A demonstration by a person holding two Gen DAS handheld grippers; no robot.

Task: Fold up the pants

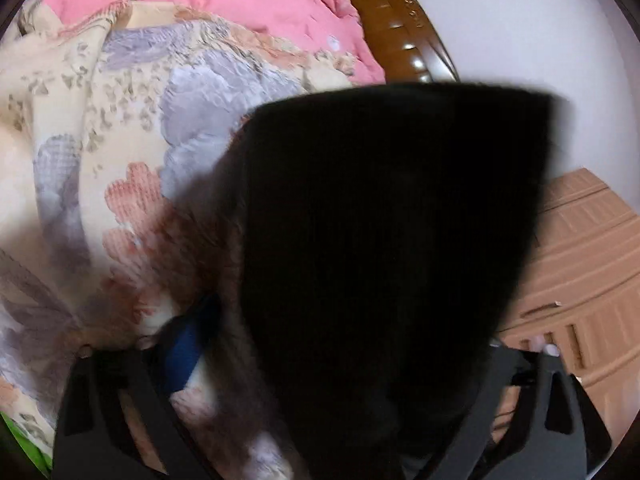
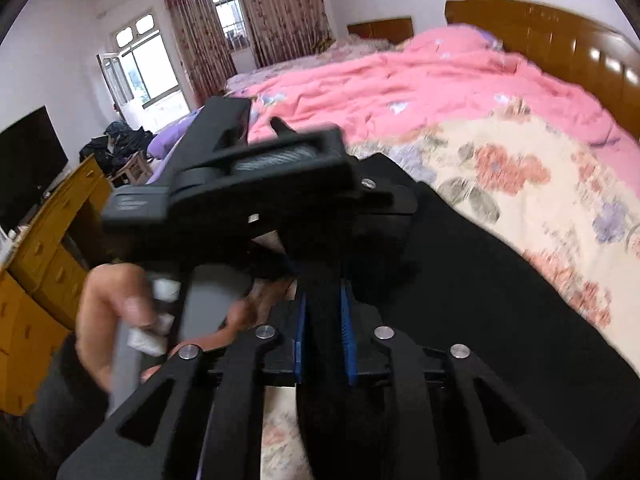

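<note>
Black cloth, the pants (image 2: 500, 320), is filling the lower half of both views. In the right wrist view the pants are lying spread over a floral sheet (image 2: 532, 184), running from the right gripper (image 2: 323, 336) out to its right and ahead. A narrow strip of the cloth is passing between that gripper's blue pads (image 2: 347, 336), which are standing close together on it, so the right gripper is pinching the pants.

In the left wrist view a broad flap of the pants (image 1: 384, 240) is rising straight ahead of the left gripper (image 1: 320, 420), blocking most of the sight. One blue pad (image 1: 182, 356) is showing to the flap's left, well apart from the right finger, so the jaws are looking wide; whether the cloth is clamped or only draped between them cannot be told.

The left gripper (image 2: 240, 184) is also appearing in the right wrist view, just ahead and left of the right gripper, held close above the same end of the pants. The left hand (image 2: 112, 320) is wrapping around its grey handle, fingers curled, low and to the left.

As a judgement, the folding is looking early to midway: one end is being lifted by both tools, no neat stacked fold is showing, and the cloth on the sheet is lying single and flat. Carrying the raised end over and smoothing it is likely remaining. A pink quilt (image 2: 400, 76) is lying farther ahead.
</note>
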